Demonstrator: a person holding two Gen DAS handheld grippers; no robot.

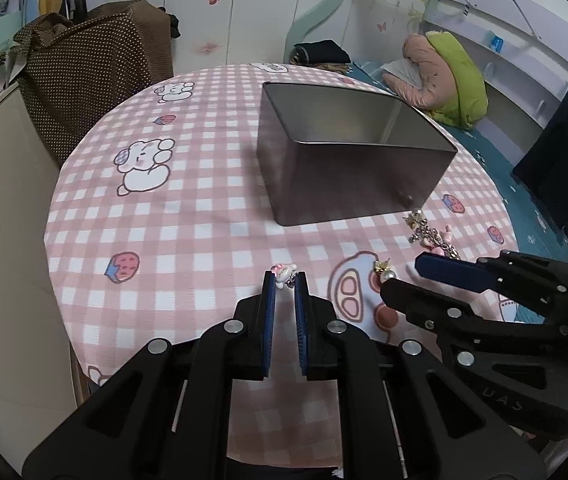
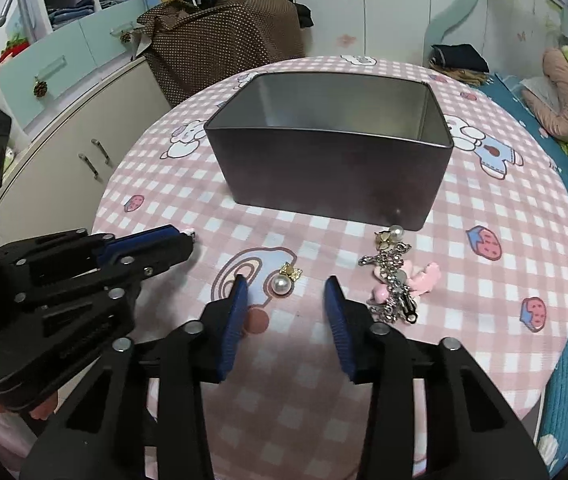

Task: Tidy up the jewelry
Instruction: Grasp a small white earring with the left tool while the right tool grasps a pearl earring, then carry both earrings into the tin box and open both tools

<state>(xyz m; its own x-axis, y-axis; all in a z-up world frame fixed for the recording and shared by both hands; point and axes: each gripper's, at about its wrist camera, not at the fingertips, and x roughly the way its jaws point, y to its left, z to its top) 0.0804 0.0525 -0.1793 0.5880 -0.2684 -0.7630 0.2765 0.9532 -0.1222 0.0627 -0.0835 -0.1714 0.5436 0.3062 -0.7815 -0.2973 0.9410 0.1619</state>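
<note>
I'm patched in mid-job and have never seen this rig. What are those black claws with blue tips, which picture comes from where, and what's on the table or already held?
There is no robot here: a person holds a hand-held gripper in each hand, and each carries a fisheye camera looking along its own two blue-padded fingers.

In the left wrist view, the left hand-held gripper is shut on a small bunny charm. The other claw in that picture is the right one.

In the right wrist view, the right hand-held gripper is open, with a pearl earring lying between its fingers, not gripped.

On the pink checked tablecloth stand an open metal tin, and beside it a chain bracelet with pink charms and a second pearl piece. No jewelry shows inside the tin.
</note>
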